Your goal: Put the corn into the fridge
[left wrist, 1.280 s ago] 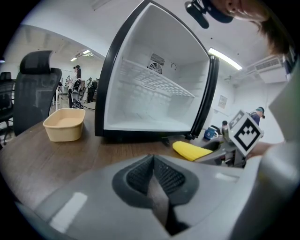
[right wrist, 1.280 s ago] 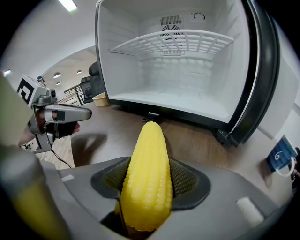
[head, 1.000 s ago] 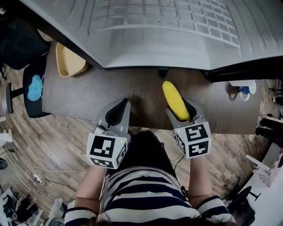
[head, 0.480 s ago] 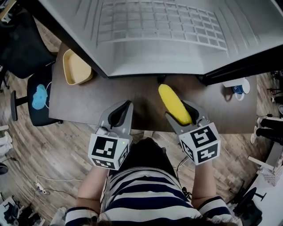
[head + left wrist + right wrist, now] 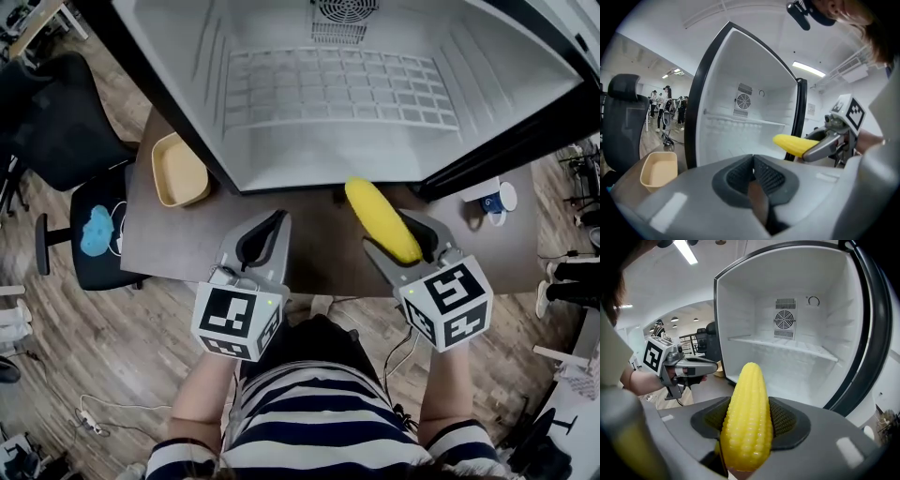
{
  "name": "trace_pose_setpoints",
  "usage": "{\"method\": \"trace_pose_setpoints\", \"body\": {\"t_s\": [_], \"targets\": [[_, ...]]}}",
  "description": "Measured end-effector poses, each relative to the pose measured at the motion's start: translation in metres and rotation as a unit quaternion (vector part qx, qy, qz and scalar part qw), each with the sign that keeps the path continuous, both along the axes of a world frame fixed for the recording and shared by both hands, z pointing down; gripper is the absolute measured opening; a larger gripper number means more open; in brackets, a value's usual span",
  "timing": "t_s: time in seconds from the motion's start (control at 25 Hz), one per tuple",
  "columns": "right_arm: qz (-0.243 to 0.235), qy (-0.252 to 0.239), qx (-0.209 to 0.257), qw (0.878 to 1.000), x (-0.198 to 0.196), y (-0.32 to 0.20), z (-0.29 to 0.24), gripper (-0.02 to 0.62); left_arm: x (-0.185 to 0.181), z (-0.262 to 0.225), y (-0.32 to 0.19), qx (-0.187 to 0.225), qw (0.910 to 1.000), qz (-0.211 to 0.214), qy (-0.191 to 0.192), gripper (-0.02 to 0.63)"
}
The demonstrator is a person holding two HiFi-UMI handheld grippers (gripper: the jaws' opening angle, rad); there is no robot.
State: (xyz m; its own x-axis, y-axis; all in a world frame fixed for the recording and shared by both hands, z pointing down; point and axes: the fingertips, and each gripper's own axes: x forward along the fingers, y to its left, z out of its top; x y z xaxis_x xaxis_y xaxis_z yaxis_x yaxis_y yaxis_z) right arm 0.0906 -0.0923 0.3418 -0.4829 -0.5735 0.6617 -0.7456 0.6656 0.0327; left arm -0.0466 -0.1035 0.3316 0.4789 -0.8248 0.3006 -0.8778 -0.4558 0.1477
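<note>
A yellow corn cob (image 5: 382, 220) (image 5: 746, 418) (image 5: 794, 143) is clamped between the ribbed pads of my right gripper (image 5: 405, 242) (image 5: 750, 420), its tip pointing at the open fridge (image 5: 337, 84) (image 5: 787, 343) (image 5: 740, 126). The fridge is white inside, with a wire shelf (image 5: 785, 345) and a round fan grille (image 5: 784, 318) on the back wall. My left gripper (image 5: 262, 239) (image 5: 753, 173) is level with the right one, to its left. Its jaws meet with nothing between them.
A tan bowl (image 5: 178, 171) (image 5: 658, 169) sits at the left end of the dark table (image 5: 178, 244). A white and blue cup (image 5: 495, 201) stands at the table's right end. A black chair with a blue object (image 5: 97, 232) is further left. People stand far off in the left gripper view.
Both grippers have risen, the right one carrying the corn up toward the fridge opening. More of the fridge interior and its fan now show in the head view.
</note>
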Motion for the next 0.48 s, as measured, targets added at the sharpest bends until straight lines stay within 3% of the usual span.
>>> {"method": "trace_pose_setpoints", "body": {"t_s": [0.48], "targets": [[-0.023, 0.000, 0.081, 0.996, -0.011, -0.055, -0.075, 0.258, 0.005, -0.061, -0.031, 0.076, 0.9969, -0.019, 0.001, 0.000]]}}
